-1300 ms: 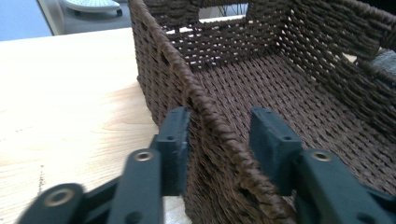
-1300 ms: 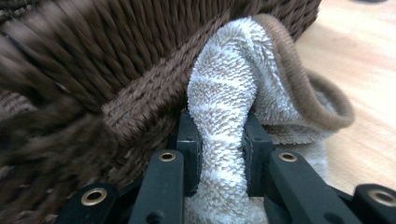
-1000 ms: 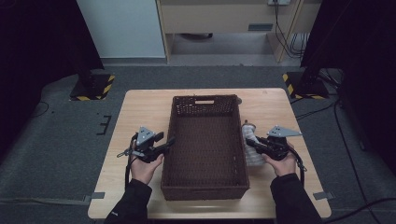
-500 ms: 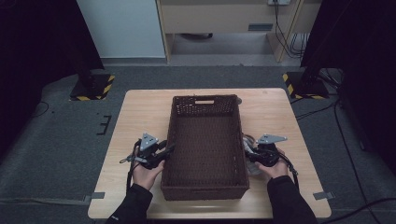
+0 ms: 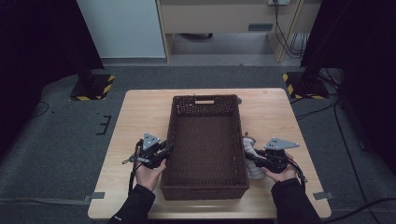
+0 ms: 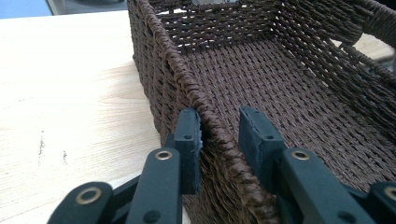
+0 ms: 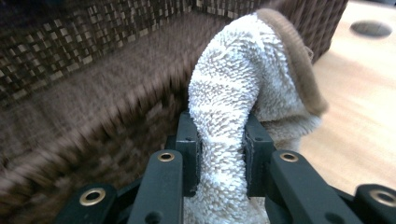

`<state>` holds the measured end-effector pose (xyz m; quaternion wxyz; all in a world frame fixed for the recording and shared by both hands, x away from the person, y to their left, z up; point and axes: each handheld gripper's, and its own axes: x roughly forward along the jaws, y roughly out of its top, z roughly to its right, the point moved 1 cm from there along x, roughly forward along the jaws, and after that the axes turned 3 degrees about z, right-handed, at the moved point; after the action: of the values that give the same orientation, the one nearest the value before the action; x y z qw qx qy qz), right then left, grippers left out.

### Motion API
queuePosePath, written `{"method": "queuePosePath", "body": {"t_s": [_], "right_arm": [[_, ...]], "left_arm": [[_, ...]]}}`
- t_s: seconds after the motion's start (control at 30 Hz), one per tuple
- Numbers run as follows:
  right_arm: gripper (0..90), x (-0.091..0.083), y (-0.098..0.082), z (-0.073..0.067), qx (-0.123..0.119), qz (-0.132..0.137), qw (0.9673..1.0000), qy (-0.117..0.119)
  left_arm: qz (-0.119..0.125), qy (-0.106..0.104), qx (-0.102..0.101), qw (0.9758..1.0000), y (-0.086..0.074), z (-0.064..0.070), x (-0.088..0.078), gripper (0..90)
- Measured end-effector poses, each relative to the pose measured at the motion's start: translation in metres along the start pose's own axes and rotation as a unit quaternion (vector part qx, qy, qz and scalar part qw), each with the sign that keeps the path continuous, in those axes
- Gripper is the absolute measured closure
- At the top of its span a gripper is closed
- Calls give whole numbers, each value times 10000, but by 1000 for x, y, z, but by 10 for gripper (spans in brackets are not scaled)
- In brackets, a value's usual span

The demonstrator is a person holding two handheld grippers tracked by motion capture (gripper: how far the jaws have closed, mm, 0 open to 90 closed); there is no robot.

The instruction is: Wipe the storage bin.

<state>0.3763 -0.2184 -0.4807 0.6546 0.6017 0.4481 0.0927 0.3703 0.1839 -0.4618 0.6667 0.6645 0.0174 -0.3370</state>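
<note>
A dark brown woven basket [image 5: 204, 97] stands lengthwise in the middle of the wooden table [image 5: 140, 116]. My left gripper [image 5: 166, 150] is at its left wall. In the left gripper view the jaws [image 6: 219, 126] straddle the wall's rim [image 6: 212, 123], one outside and one inside. They have just been closing and now pinch the rim. My right gripper [image 5: 250, 159] sits outside the basket's right wall [image 7: 93, 56], shut on a white terry cloth [image 7: 243, 70] with a tan edge. The cloth [image 5: 250, 145] stands up beside the wall.
The basket's inside [image 6: 280, 84] holds nothing. A round hole [image 7: 371, 28] lies in the tabletop past the cloth. Bare table runs along both sides of the basket. Black stands with yellow-striped bases [image 5: 91, 86] are on the floor beyond the table's far corners.
My left gripper's jaws have closed onto the basket's left rim. My right hand has drawn the cloth toward the near end of the table, along the basket's right wall.
</note>
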Motion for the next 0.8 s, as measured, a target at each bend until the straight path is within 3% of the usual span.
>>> {"method": "queuePosePath", "body": {"t_s": [0.2, 0.27, 0.4, 0.5, 0.57, 0.63, 0.8], "right_arm": [[735, 24, -16, 1, 36, -622, 9981, -29], [734, 28, -16, 0, 119, -637, 9979, -18], [734, 15, -6, 2, 115, -351, 9993, -13], [735, -6, 6, 1, 209, 287, 9994, 47], [736, -17, 10, -2, 168, 498, 9986, 113], [736, -18, 9, -5, 125, 479, 9987, 158], [736, -1, -5, -8, 79, 20, 9998, 192]], "left_arm": [[31, 31, -48, 10000, 2, -5, 3, 684], [46, 22, -62, 10000, 2, -7, 4, 683], [65, 15, -63, 10000, 2, -8, 5, 680], [69, 7, -60, 10000, 2, -8, 5, 677], [63, 5, -56, 10000, 2, -8, 4, 674], [69, 11, -51, 10000, 2, -8, 4, 672], [80, -1, -77, 9999, 1, -8, 4, 664]]}}
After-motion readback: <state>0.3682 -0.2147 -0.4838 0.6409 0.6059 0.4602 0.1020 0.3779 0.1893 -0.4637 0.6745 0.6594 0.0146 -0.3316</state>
